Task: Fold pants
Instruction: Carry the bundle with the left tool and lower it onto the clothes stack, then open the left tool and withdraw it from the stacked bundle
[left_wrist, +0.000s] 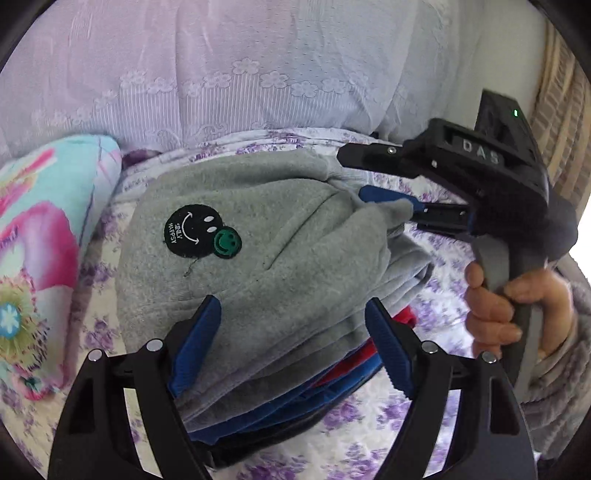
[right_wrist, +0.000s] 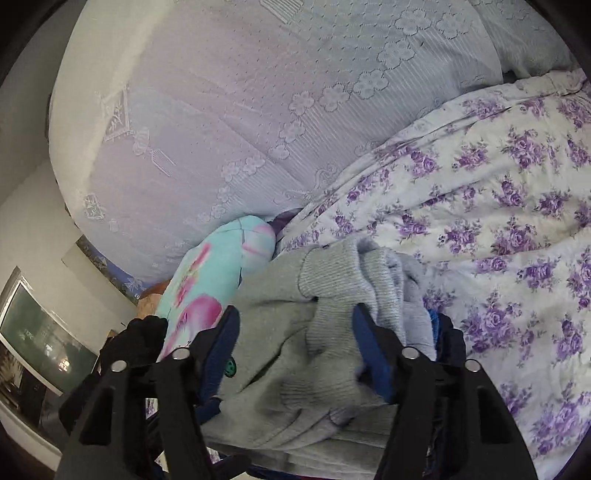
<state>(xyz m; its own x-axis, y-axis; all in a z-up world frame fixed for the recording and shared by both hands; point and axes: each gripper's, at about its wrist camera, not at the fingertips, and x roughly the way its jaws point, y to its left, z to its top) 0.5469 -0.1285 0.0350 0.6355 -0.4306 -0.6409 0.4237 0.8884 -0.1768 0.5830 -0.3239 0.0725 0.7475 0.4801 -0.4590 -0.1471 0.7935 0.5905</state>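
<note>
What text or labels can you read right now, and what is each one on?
"ONLY HAPPY": black smiley patch on the grey pants, letters rotated and small, so the reading is uncertain.
"DAS": raised letters on the right gripper body.
Green smiley patch: a face only, no words.
Nothing else readable in either view.

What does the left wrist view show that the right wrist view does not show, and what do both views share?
Only the left wrist view: the round black smiley patch on the grey fleece pants, the red and blue clothes stacked under them, and a hand holding the right tool at the pants' edge.

Only the right wrist view: the ribbed grey cuff and a dark framed screen.

Both: the grey pants, the purple-flowered bedsheet, the turquoise and pink pillow.
</note>
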